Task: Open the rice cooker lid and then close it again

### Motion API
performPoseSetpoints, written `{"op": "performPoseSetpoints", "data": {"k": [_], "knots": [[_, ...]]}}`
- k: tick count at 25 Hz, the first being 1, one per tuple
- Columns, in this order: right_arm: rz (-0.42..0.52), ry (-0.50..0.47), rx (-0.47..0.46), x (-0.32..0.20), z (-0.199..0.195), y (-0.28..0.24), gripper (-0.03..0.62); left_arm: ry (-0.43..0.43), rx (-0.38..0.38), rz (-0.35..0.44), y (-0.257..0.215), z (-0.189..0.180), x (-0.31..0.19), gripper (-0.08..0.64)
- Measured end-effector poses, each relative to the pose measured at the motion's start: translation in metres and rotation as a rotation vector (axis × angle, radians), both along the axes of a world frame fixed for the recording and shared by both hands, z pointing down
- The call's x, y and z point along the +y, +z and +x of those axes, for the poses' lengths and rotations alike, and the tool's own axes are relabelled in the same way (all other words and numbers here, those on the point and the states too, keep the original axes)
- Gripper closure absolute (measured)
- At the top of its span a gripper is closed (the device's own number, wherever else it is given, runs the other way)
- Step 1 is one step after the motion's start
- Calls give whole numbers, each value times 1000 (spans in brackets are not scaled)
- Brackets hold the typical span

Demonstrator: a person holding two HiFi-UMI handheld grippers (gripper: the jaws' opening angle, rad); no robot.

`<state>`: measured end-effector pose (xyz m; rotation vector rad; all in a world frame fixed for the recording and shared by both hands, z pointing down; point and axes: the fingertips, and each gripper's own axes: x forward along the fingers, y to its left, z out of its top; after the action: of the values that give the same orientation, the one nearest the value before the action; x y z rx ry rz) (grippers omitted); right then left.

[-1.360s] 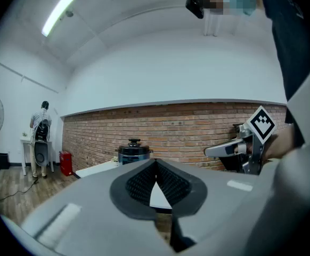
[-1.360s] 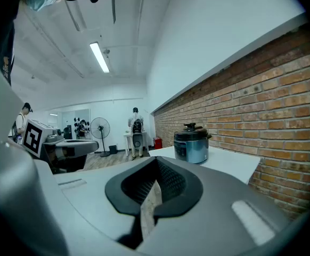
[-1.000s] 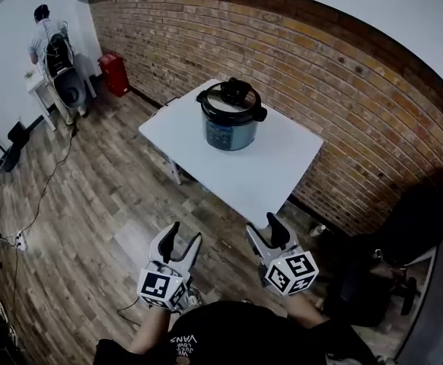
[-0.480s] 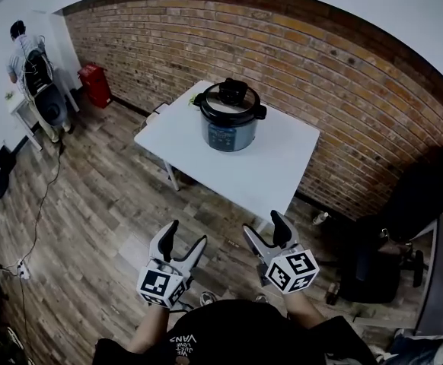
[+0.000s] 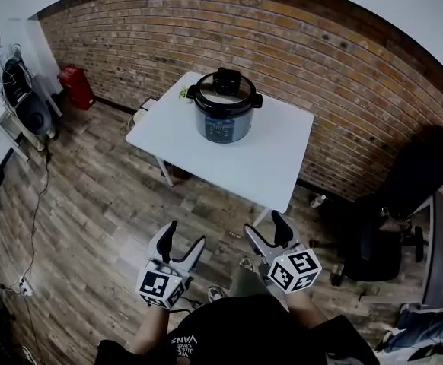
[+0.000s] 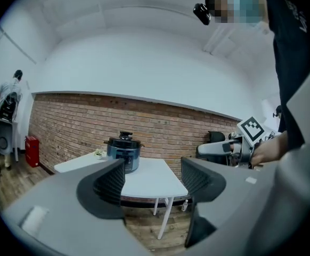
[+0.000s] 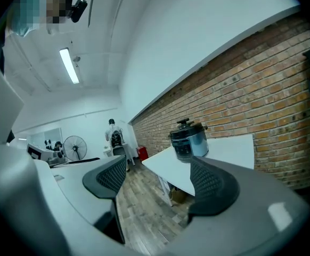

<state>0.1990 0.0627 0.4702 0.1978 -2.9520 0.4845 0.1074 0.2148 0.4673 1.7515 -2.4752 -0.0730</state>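
Rice cooker [image 5: 224, 106] is sitting closed, far beyond my left fingers [image 5: 166, 239] and right fingers [image 5: 280, 229], both just opening, empty; one finger is partly hiding its base.

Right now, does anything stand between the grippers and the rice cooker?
Nothing visible does: only wooden floor and bare white table lie between the rice cooker and the left gripper and right gripper, whose jaws have just been opening, empty.

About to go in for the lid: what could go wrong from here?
The rice cooker sits far back on the table, near the brick wall: a long reach across. Nothing braces it, so pulling the lid may drag or tip it. The left tool and right tool, jaws just opening and empty, hang well short.
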Motion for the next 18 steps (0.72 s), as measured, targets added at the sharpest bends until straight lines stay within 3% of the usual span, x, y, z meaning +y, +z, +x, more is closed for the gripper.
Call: {"op": "performPoseSetpoints", "data": {"k": [5, 18], "knots": [[-6, -6, 9, -7, -27, 4, 224, -17, 30, -6, 9, -22, -3, 253], [-22, -42, 23, -76, -126, 13, 224, -20, -49, -19, -6, -122, -73, 255]]}}
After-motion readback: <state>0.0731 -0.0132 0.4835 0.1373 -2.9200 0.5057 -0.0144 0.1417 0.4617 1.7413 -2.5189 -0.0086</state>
